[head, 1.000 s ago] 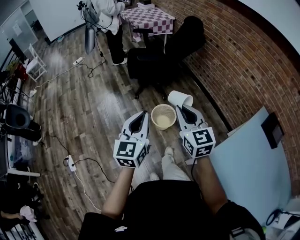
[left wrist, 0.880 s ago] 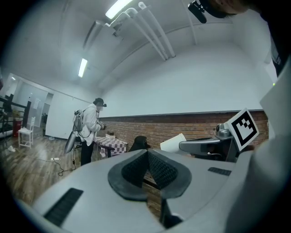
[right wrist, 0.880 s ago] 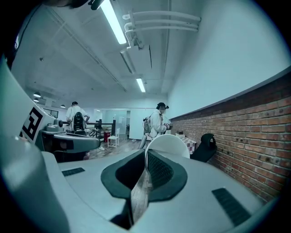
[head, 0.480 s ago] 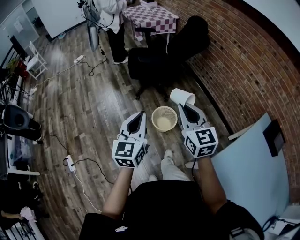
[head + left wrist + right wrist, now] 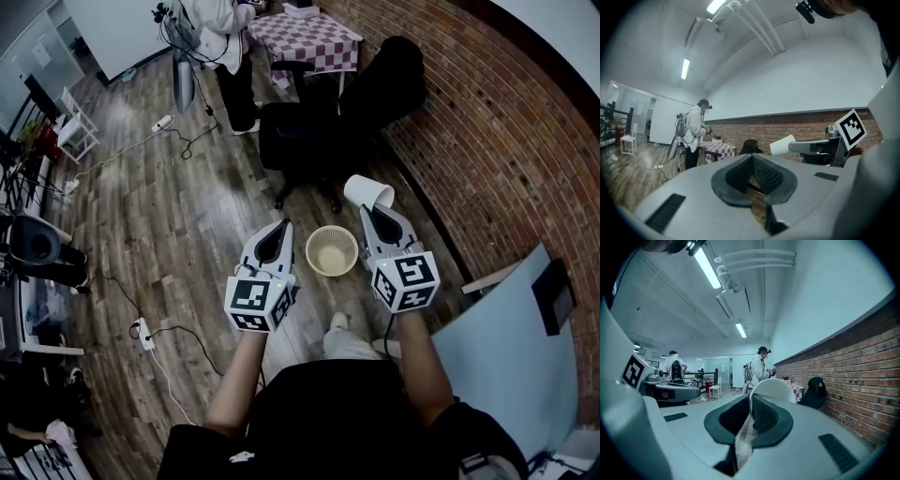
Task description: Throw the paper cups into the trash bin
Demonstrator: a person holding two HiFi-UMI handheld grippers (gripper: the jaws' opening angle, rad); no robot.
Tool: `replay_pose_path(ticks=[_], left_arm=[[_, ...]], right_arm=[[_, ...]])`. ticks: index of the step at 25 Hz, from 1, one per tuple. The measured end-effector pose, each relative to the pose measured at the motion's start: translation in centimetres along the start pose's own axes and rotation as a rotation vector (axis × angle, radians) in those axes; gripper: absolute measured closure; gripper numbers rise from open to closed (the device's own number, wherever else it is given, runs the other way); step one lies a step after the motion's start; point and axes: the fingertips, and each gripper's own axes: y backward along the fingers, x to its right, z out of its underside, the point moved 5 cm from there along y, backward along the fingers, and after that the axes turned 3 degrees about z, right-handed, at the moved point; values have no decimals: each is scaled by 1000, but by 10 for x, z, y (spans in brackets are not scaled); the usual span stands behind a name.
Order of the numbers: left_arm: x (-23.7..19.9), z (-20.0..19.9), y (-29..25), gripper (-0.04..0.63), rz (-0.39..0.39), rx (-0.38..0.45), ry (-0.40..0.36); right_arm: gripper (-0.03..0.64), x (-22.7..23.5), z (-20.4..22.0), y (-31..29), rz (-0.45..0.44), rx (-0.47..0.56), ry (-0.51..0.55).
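Note:
In the head view a white paper cup (image 5: 367, 191) lies on its side, its rim pinched in my right gripper (image 5: 376, 212), which is shut on it. The cup hangs just up and to the right of the round beige trash bin (image 5: 331, 250) standing on the wooden floor between my two grippers. My left gripper (image 5: 280, 231) is left of the bin, shut and empty. The right gripper view shows the cup (image 5: 771, 387) rising beyond the right gripper's (image 5: 750, 399) pads. In the left gripper view the left gripper (image 5: 751, 158) has its pads together, and the cup (image 5: 783, 145) shows beyond them.
A black office chair (image 5: 309, 141) stands just beyond the bin, with a checkered table (image 5: 319, 37) and a standing person (image 5: 225, 37) behind it. A brick wall (image 5: 487, 122) runs along the right. A pale board (image 5: 497, 347) is at lower right. Cables and a power strip (image 5: 141, 330) lie left.
Both grippers have moved forward together with the cup still held. The bin now sits nearer, level with the gripper tips instead of ahead of them.

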Motion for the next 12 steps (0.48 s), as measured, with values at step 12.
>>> replay_pose_path(ticks=[12], left_arm=[[-14, -21, -73, 586, -39, -20, -30]], right_arm=[[594, 53, -10, -69, -64, 13, -49]])
